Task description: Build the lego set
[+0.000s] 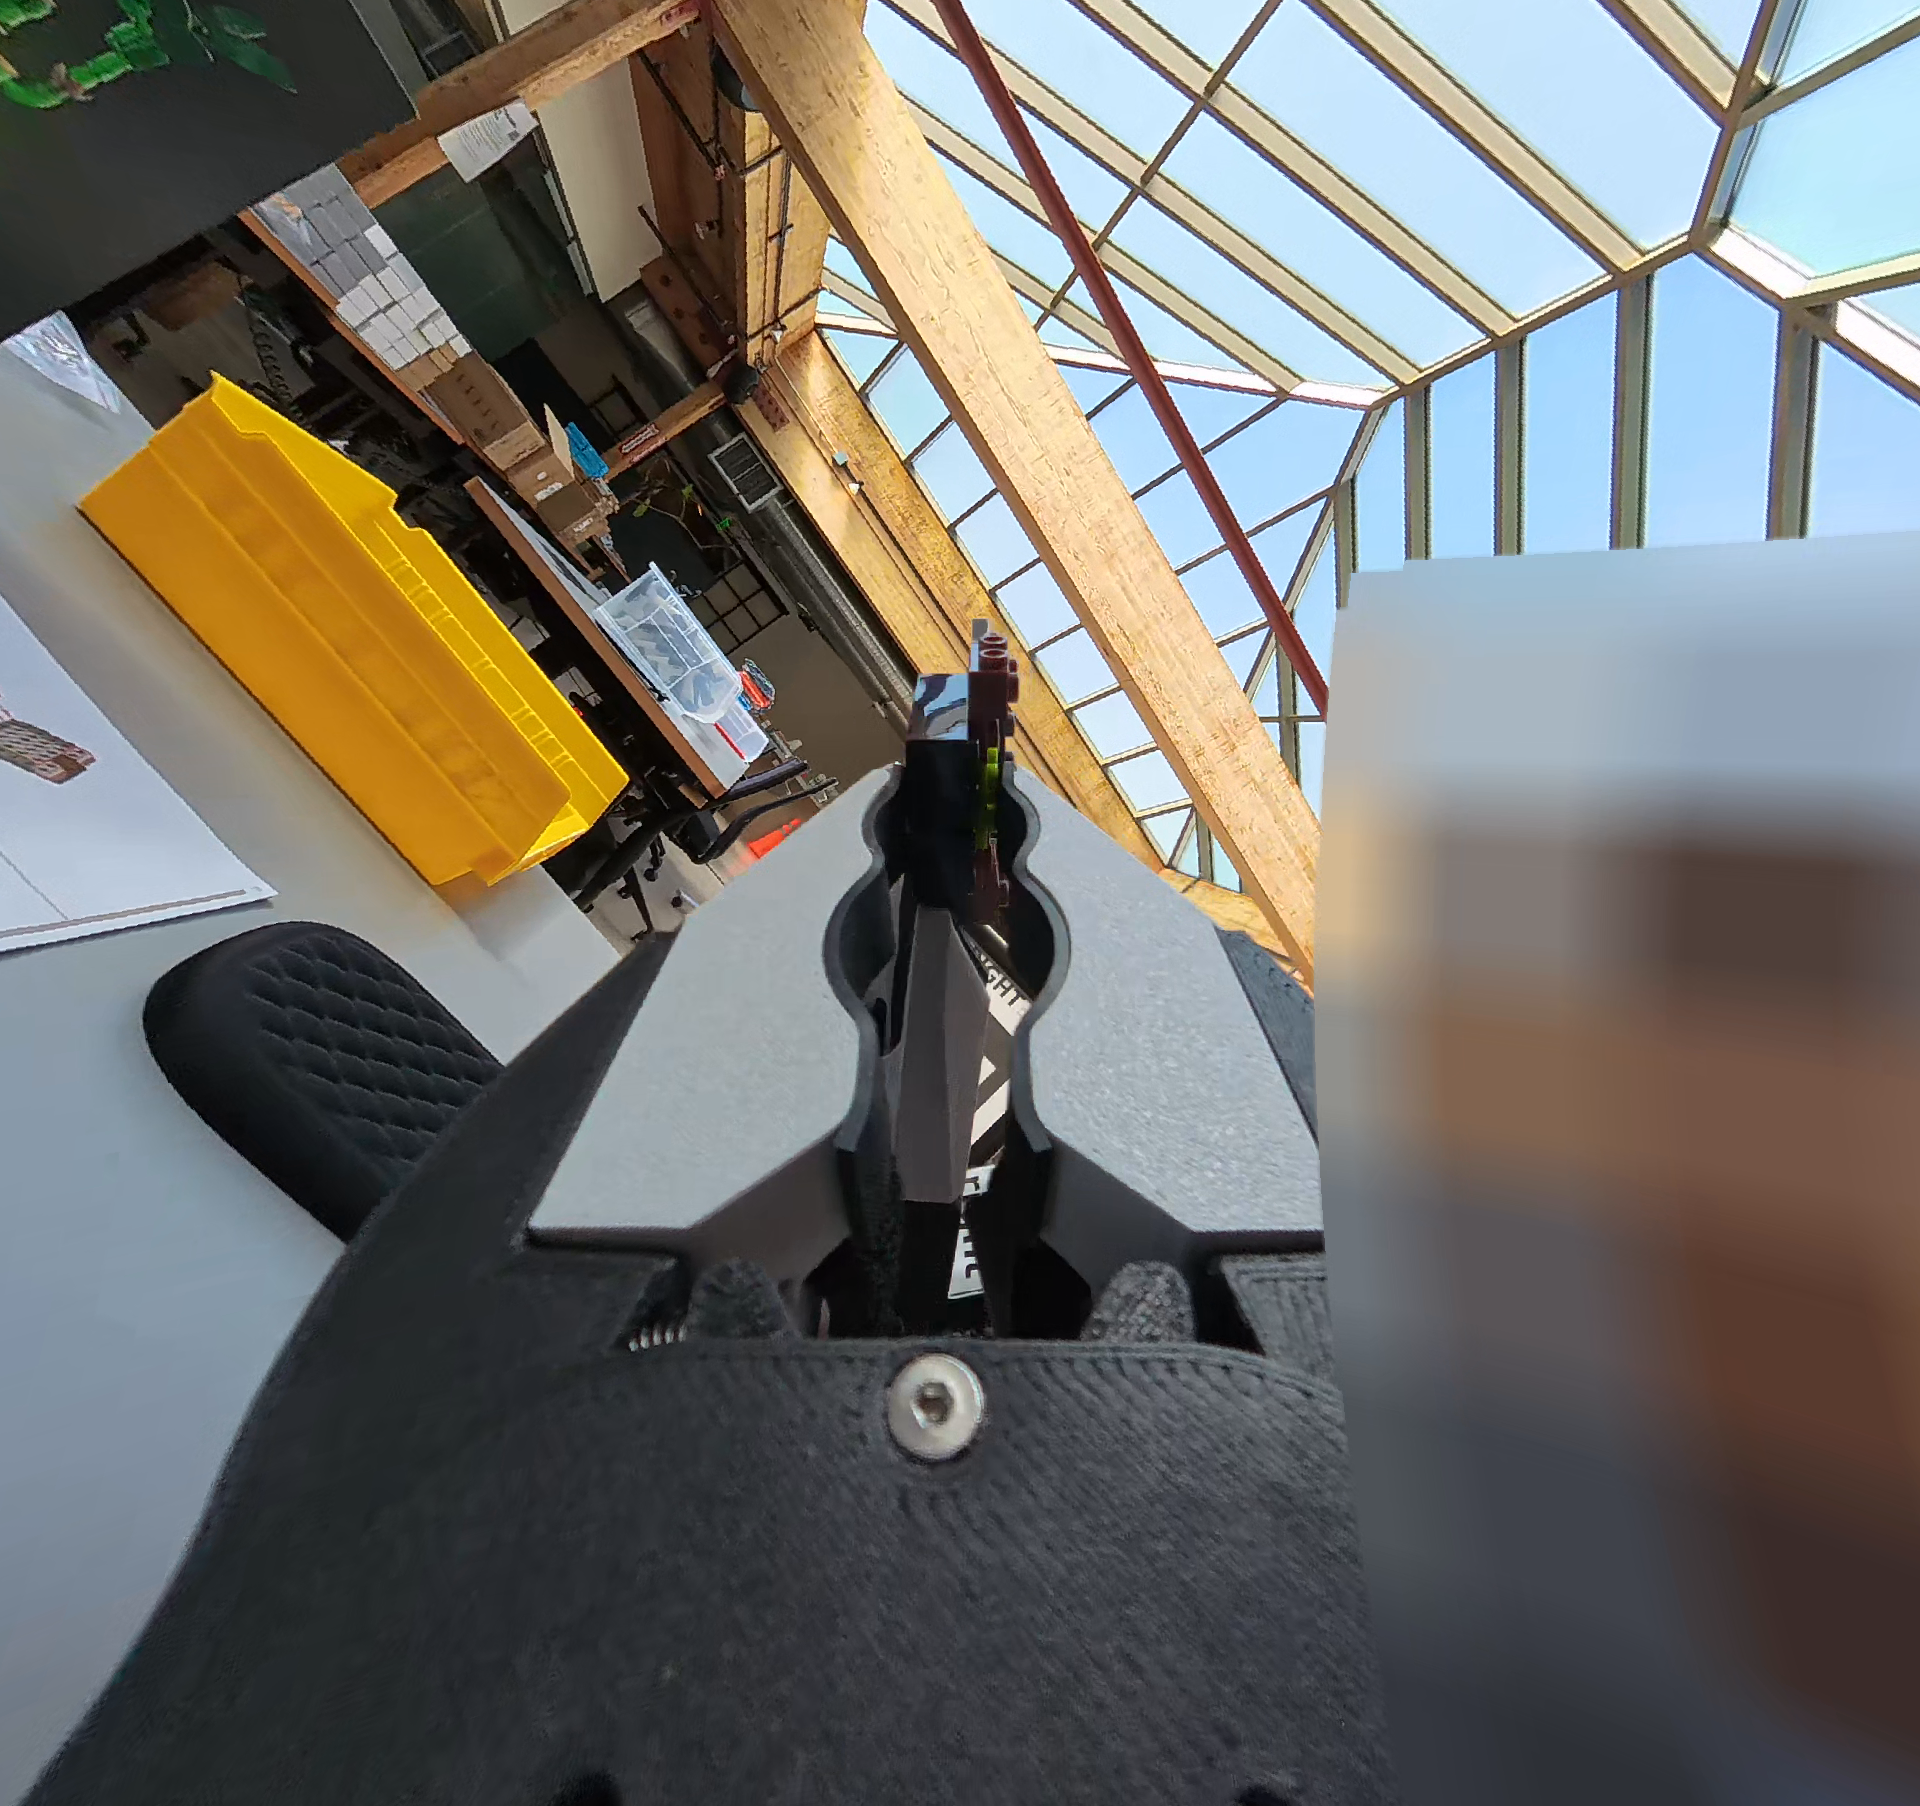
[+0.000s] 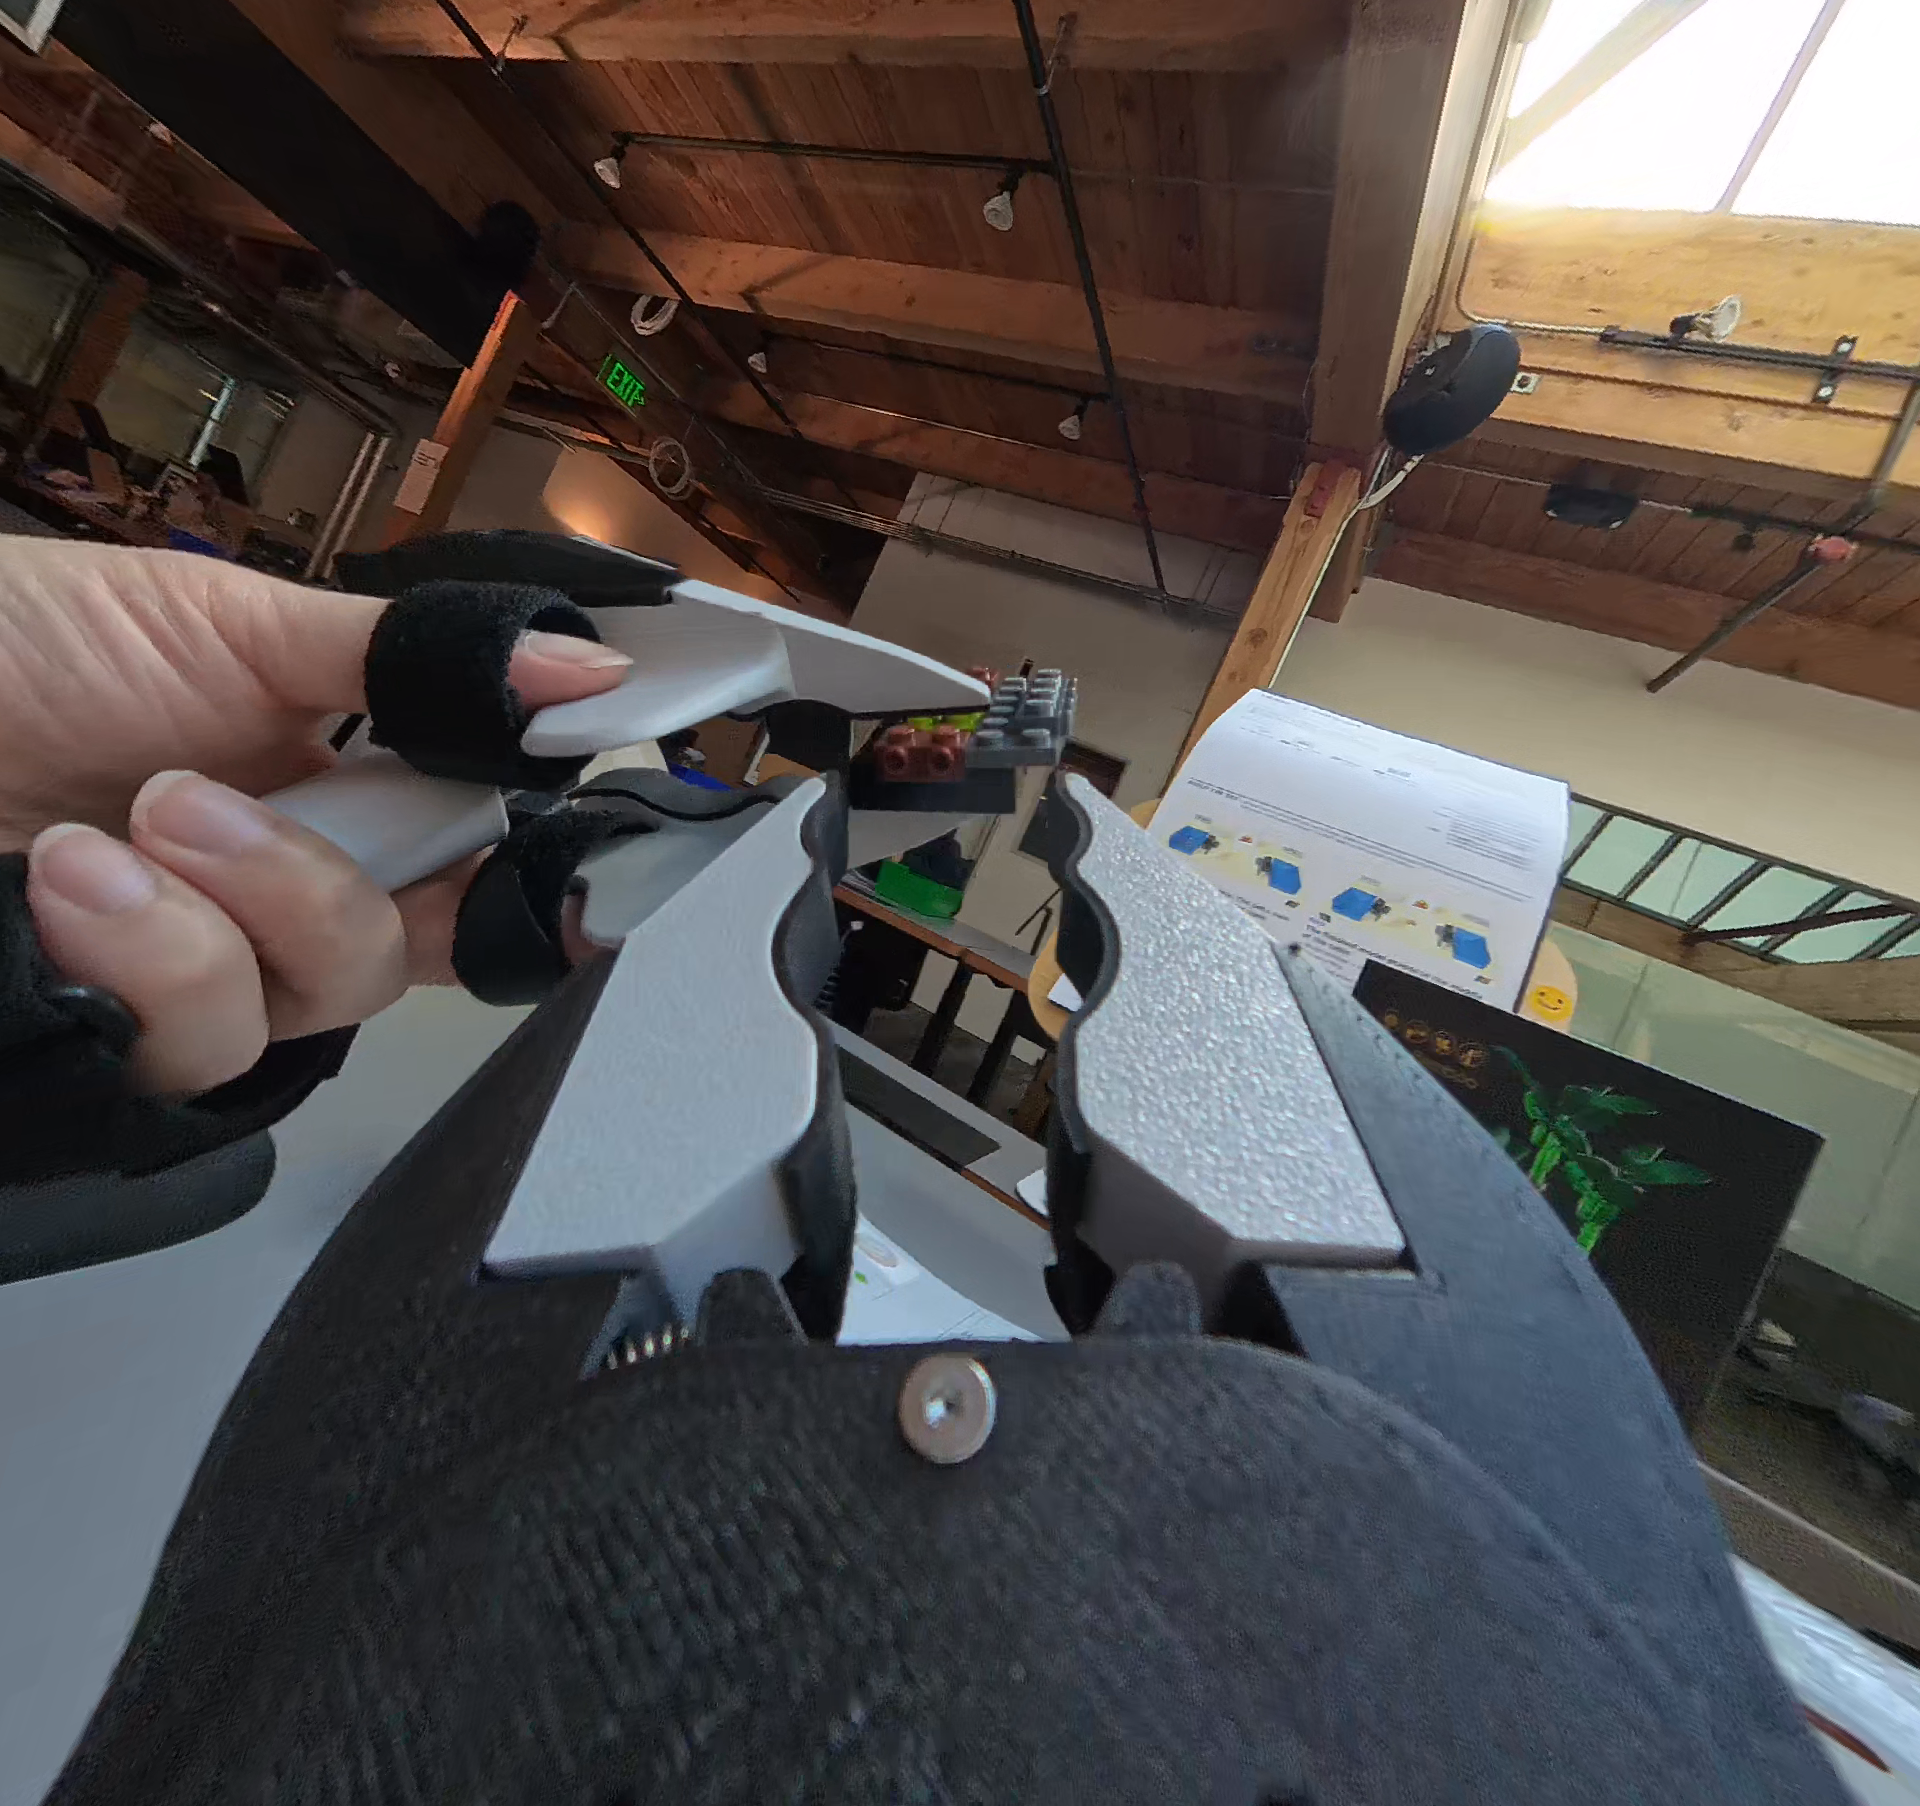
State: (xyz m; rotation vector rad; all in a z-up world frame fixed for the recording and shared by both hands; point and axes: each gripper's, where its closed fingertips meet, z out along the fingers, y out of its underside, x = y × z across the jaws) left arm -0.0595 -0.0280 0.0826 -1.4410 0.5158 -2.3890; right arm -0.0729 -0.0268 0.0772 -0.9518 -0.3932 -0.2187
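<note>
One lego assembly, two tools.

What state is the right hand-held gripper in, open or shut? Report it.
Open. In the right wrist view the right hand-held gripper shows a clear gap between its grey fingers, nothing clamped; the lego assembly sits in the left hand-held gripper.

- The right hand-held gripper stands with its jaws apart, nothing between them.
- Just beyond its tips, the left hand-held gripper comes in from the left, clamped on a small lego assembly.
- A person's hand works that gripper.
- A printed instruction sheet stands upright far right.
</note>
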